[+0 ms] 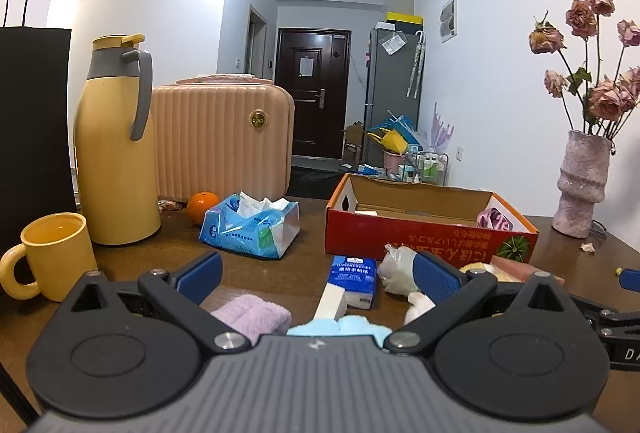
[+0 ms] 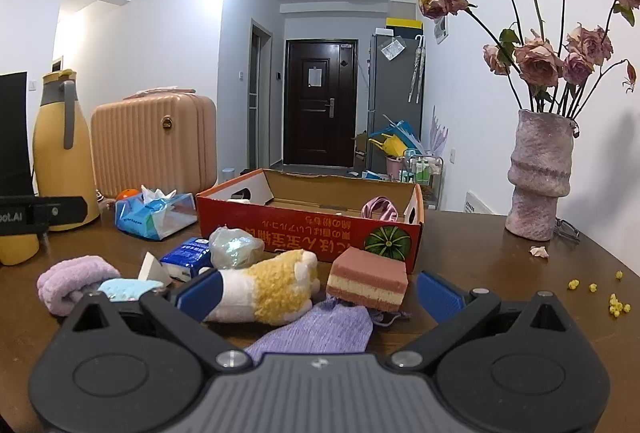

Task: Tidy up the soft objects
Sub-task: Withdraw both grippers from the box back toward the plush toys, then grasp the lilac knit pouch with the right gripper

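Tight ground in front of us, open room above the box.

Between us and the red cardboard box [image 2: 308,229] the table [image 2: 500,273] is crowded: a plush toy [image 2: 276,285], a layered sponge [image 2: 366,279], a purple cloth [image 2: 320,329], a crumpled plastic bag [image 2: 234,247], a blue tissue pack [image 2: 186,257] and a rolled lilac towel [image 2: 72,283] lie close together. The box stands open-topped, nothing over it. On our right the tabletop is bare up to the vase [image 2: 538,177], apart from small yellow bits [image 2: 616,303]. On our left a yellow mug [image 1: 56,257], a thermos [image 1: 116,141] and a tissue bag [image 1: 252,225] stand in the way.
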Tool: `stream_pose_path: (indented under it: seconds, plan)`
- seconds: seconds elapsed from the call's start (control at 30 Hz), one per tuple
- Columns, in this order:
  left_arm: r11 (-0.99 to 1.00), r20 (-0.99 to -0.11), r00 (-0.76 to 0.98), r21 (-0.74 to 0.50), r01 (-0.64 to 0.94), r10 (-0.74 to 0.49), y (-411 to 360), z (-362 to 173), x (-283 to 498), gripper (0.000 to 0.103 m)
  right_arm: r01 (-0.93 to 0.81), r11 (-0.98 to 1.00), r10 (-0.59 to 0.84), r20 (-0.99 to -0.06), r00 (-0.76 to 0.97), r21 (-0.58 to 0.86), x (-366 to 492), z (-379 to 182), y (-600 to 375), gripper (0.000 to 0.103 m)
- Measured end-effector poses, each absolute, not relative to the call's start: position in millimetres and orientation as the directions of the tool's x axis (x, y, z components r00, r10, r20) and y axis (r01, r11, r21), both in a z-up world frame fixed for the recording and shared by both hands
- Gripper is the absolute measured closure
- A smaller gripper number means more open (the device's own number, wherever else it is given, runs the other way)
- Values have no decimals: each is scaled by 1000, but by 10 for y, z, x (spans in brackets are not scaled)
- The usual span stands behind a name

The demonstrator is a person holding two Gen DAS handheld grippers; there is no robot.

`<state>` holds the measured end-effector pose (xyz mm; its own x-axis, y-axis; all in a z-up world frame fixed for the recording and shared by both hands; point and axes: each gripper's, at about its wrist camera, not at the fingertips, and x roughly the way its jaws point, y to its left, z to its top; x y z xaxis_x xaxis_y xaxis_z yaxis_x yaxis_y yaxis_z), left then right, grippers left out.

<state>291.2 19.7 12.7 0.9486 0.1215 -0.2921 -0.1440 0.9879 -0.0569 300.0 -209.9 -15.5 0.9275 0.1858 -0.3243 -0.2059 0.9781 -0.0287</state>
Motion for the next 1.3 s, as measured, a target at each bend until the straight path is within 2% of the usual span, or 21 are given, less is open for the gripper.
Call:
stream_pose_path:
  seconds: [0.73,1.03,1.3]
  plan:
    - [993,-327,942,-57,-105,81,233,61,2887,0,-207,978,182,-344,921,-37,2990,-236,-2069,0]
    - [994,-347,935,-51,-96,72,305,16,2915,0,-223,973,188,-378,907,-52,3045,-316,-1981,0]
    - [993,-372,924,-42,-111,87,412,-29,2969,0,-207,976,150,-462,874,-74,3270,-476,-1864,0]
